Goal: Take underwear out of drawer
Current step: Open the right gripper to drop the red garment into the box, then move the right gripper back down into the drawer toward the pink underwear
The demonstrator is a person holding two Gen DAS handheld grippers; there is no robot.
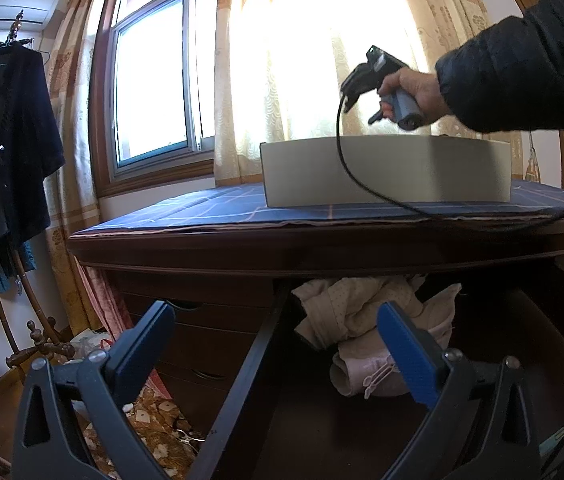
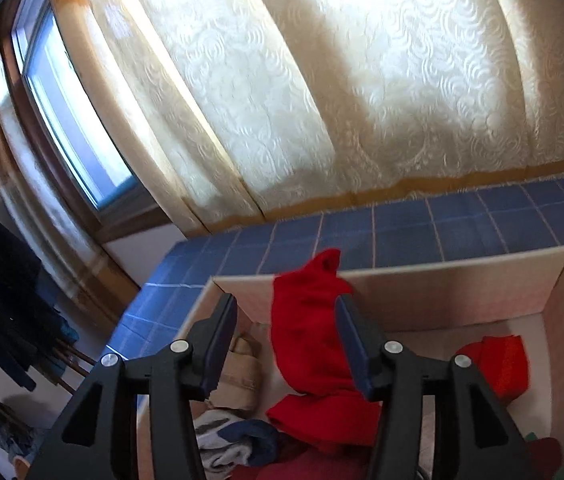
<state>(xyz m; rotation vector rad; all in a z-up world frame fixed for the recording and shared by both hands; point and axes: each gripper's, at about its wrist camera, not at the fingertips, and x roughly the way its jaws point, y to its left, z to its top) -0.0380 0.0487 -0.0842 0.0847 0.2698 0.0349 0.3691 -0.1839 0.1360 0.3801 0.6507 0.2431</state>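
Releasing over the white box (image 2: 562, 300) on the blue checked cloth (image 2: 462, 216): my right gripper (image 2: 286, 320) stands with jaws parted, and the red underwear (image 2: 310, 332) hangs between them, slumping toward the pile below. Cannot tell whether the cloth is snagged on the right pad or already free; the pads do not look pressed on it

My left gripper (image 1: 275, 332) is wide open, nothing in it, pointed into the open drawer (image 1: 241, 380) of the dark wooden dresser (image 1: 201, 248). More underwear there: pale pink and cream pieces (image 1: 362, 320) bunched at the drawer's back, between and beyond my fingertips

Box already holds other items: a red piece (image 2: 498, 364) at right, a beige roll (image 2: 241, 376), something grey and navy (image 2: 237, 440) near the front wall

Risks as I judge them:
- red piece clinging to a pad and dragged back out when I pull away
- black cable (image 1: 346, 160) trailing from the right hand across the box front, liable to catch the box edge and shift it
- left grab taking several tangled pieces at once, some dropping to the floor
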